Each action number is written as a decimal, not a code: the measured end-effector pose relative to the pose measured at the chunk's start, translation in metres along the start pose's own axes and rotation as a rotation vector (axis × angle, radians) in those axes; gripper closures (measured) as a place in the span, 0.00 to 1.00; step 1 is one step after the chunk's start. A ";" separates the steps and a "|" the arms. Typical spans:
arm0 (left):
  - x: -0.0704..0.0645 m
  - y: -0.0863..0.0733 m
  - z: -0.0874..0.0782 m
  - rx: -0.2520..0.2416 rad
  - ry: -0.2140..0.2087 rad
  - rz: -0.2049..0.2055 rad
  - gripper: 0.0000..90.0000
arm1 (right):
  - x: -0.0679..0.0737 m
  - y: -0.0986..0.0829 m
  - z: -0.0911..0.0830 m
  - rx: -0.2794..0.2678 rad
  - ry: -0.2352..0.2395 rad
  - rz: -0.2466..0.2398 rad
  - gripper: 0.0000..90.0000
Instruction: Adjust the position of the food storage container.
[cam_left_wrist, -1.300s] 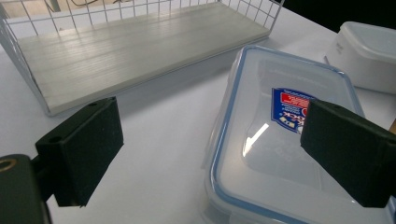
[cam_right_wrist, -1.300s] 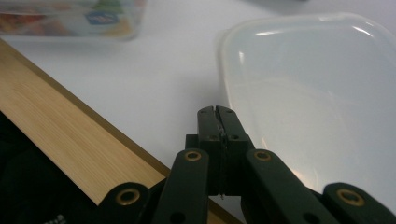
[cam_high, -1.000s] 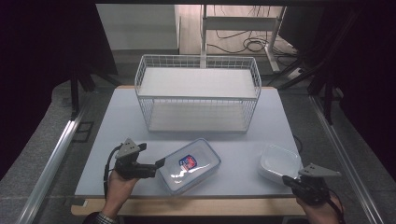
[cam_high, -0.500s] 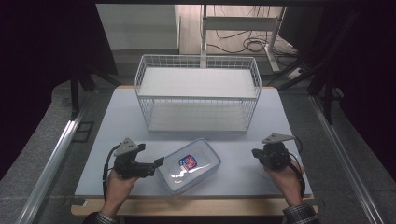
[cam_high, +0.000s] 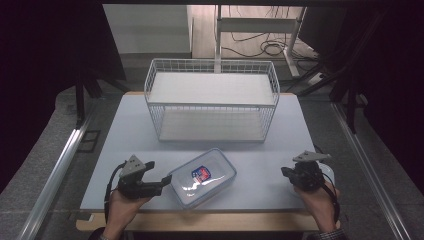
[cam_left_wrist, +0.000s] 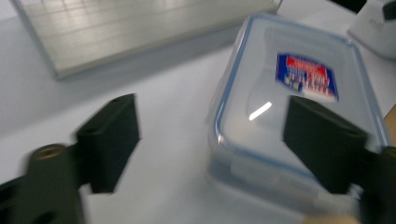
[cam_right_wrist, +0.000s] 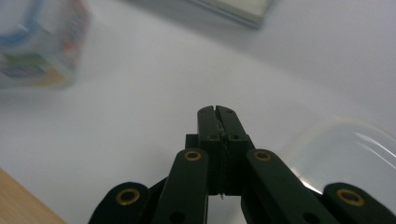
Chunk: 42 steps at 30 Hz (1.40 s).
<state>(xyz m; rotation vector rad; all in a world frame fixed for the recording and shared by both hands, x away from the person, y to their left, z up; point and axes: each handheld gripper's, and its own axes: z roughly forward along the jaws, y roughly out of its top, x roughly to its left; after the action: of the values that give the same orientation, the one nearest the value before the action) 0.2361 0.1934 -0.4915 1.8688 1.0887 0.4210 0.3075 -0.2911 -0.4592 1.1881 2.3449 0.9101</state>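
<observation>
Left gripper (cam_high: 161, 184) spread wide, jaws either side of near-left corner of lidded plastic container (cam_high: 203, 176) — one jaw over the lid, one on bare table (cam_high: 135, 135). Container at 3 o'clock from it, touching or nearly so; long axis running 8 to 2 o'clock. Right gripper (cam_high: 286, 172) pressed together, empty, well apart — container at its 9 o'clock. Wire basket (cam_high: 212, 100) at 12.

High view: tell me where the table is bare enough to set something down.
Bare: the strip between the wire basket and the lidded container; the stretch between that container and the right tongs; the table's left side beside the basket. Crowded: the near left edge, where the left tongs meet the container.
</observation>
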 end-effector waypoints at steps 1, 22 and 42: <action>-0.001 -0.003 -0.003 0.014 0.017 -0.009 0.45 | 0.004 0.004 0.003 -0.010 0.023 -0.005 0.99; -0.019 -0.017 0.043 0.237 0.008 -0.112 0.98 | 0.075 0.047 0.093 0.076 0.193 -0.128 1.00; 0.008 0.009 0.083 0.246 -0.015 -0.077 1.00 | 0.083 0.018 0.071 0.090 0.207 -0.120 0.99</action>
<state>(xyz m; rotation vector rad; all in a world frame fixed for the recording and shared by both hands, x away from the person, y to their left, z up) 0.2997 0.1540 -0.5296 2.0316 1.2431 0.2368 0.3098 -0.1890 -0.5003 1.0160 2.6154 0.9343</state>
